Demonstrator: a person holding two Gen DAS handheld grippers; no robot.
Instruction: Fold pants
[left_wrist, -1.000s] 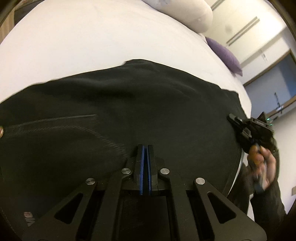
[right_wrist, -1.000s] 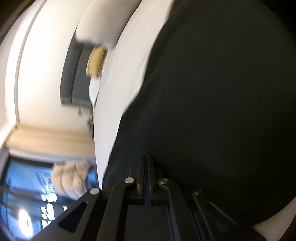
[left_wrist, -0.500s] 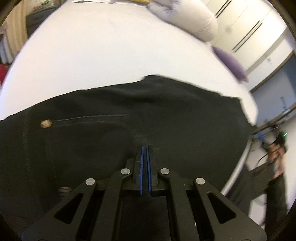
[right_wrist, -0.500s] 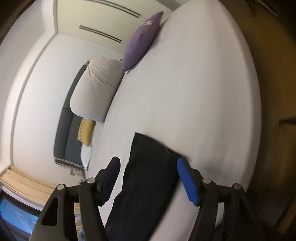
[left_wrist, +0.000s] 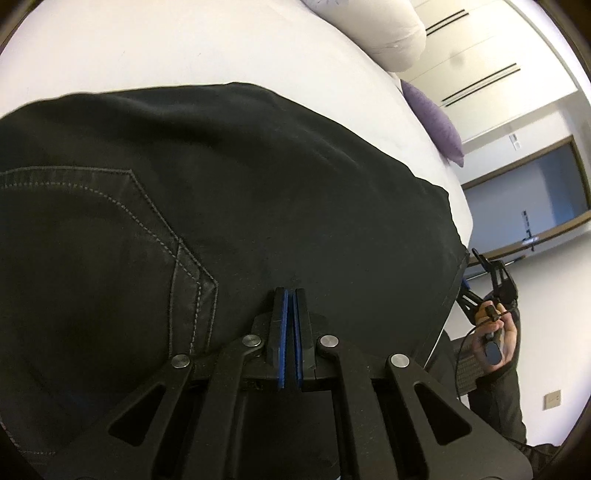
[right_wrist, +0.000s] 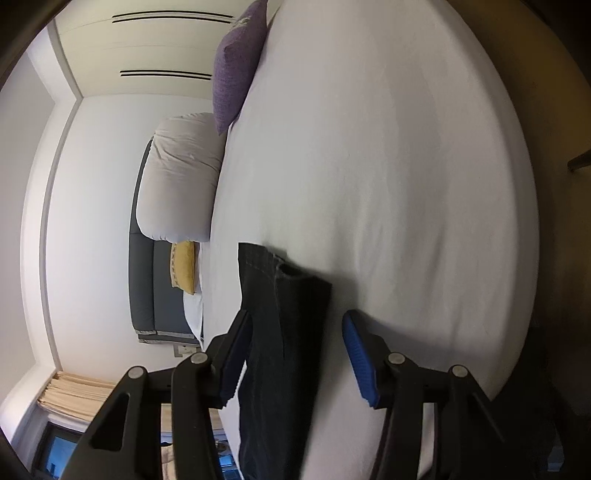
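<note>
Since a second ago the right tool (right_wrist: 295, 354) has released the pants (right_wrist: 280, 332).

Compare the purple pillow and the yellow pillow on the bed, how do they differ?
The purple pillow is the larger in view; the yellow pillow looks smaller. The purple one shows nearly in full, beside one end of the big white pillow, while the yellow one peeks out at that pillow's other end. Both sit at the head of the white bed.

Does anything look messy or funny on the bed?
Nothing much. The black pants lie fairly flat on the white bed. One end sits between the open right gripper fingers, ungripped. Nothing looks spilled or torn.
</note>
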